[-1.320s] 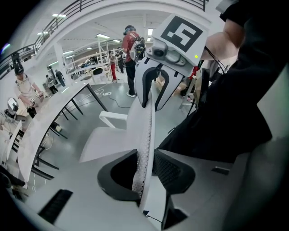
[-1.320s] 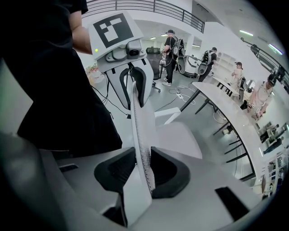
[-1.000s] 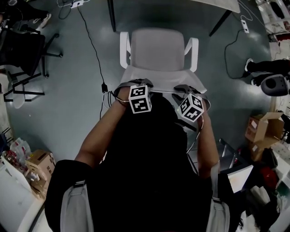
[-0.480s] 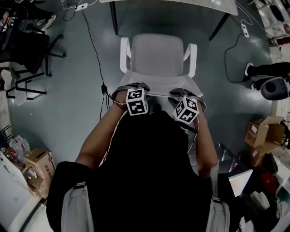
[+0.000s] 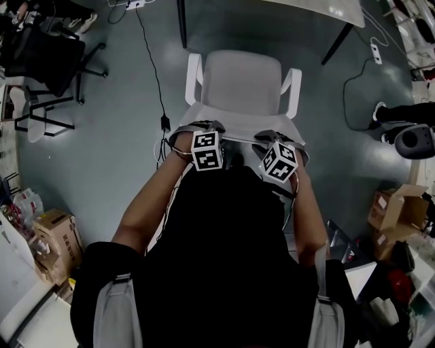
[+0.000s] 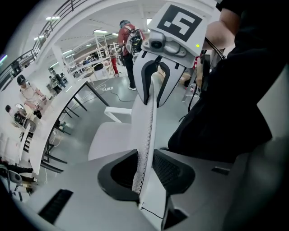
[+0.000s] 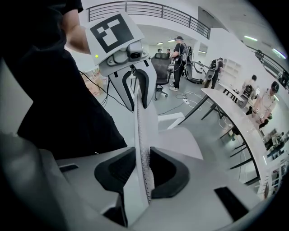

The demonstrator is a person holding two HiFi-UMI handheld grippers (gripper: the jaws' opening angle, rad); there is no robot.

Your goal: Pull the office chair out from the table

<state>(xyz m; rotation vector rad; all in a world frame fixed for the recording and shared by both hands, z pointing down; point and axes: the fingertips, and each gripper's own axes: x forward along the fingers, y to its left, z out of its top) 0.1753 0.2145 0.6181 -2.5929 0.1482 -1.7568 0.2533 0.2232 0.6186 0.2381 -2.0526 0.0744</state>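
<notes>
As right hand-held gripper (image 7: pixel 144 169) closes on chair (image 7: pixel 140 124), left hand-held gripper (image 6: pixel 146 171) clamps it.

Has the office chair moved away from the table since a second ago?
Yes, slightly: the chair has come toward the person. Its seat's far edge, level with the foot of the table leg before, now lies just short of it.

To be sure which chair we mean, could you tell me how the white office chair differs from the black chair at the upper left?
The white office chair has a pale seat and white arms; the black chair is dark all over. The white one stands just before the table; the black one stands off to the side. Both stand on the grey floor.
</notes>
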